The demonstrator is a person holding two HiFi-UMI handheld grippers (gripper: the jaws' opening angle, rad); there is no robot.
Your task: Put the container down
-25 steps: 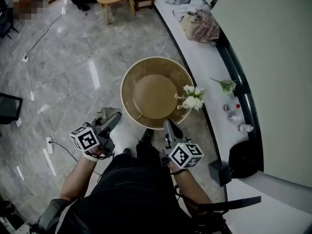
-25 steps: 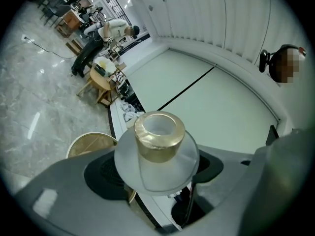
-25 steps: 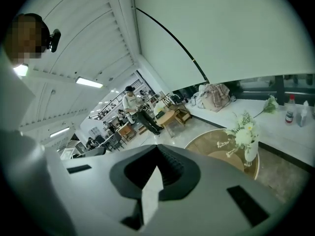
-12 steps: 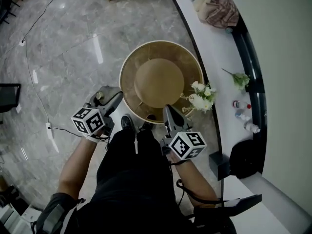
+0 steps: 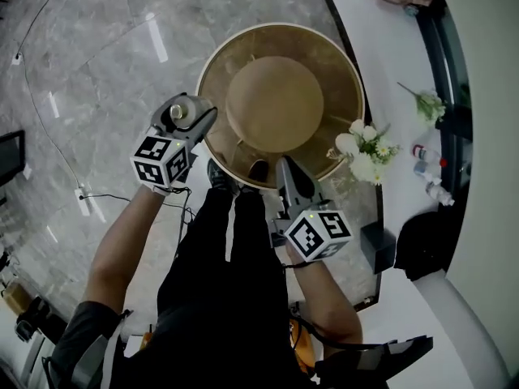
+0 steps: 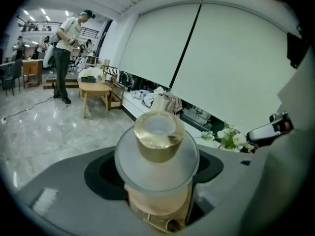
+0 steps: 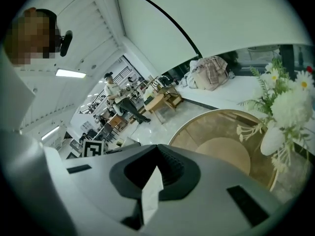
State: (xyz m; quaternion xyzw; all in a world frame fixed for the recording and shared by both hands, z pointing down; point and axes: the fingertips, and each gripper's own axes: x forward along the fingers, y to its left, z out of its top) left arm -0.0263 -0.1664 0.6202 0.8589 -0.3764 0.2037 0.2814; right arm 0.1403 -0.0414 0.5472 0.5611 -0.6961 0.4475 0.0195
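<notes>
The container (image 5: 179, 113) is a small pale jar with a wide translucent collar and a yellowish clear cap. My left gripper (image 5: 191, 121) is shut on it and holds it upright at the left rim of the round gold table (image 5: 345, 71). In the left gripper view the container (image 6: 157, 144) fills the space between the jaws. My right gripper (image 5: 290, 175) points at the table's near rim with its jaws together. In the right gripper view only a thin white sliver (image 7: 151, 193) shows where they meet.
White flowers (image 5: 363, 147) stand at the table's right edge. A white ledge (image 5: 381, 47) with small bottles (image 5: 427, 177) curves along the right. A black bag (image 5: 422, 241) lies beside it. A cable and power strip (image 5: 82, 202) cross the marble floor. My legs are under the grippers.
Both grippers have moved forward to the table's near rim, and the left one with the container now sits at the table's left edge. The view has shifted toward the table.
</notes>
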